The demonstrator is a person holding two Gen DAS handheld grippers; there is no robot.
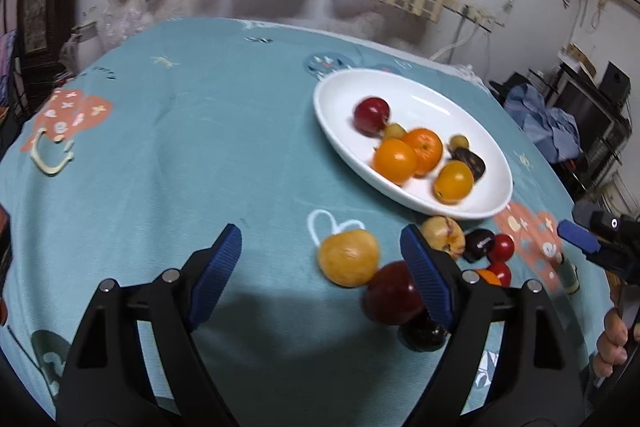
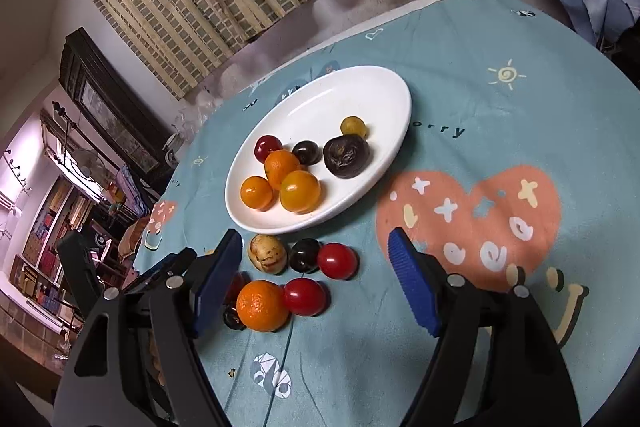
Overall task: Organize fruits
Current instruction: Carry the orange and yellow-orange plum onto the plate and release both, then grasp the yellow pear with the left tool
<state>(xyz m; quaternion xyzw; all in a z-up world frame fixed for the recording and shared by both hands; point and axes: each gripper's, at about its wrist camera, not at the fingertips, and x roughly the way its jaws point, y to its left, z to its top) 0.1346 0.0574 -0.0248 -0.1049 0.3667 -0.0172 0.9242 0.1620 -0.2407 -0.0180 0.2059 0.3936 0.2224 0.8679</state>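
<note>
The loose fruits (image 2: 296,275) were found clustered on the counter (image 2: 500,39) just beside the near rim of the white plate (image 2: 328,95), which already held several pieces. The cluster comprised an orange (image 2: 262,305), two red tomatoes (image 2: 305,296), dark round fruits and a speckled yellow fruit (image 2: 267,253), most touching one another. The right tongs (image 2: 316,281) were held wide open, nothing gripped, over this cluster. The left tongs (image 1: 320,277) were likewise open and empty, a yellow fruit (image 1: 348,258) lying between the pads. It was judged that closing on one round fruit could nudge its neighbours, which might roll towards the counter's edge. Collision between the two tongs was considered possible, both being near the same cluster.
</note>
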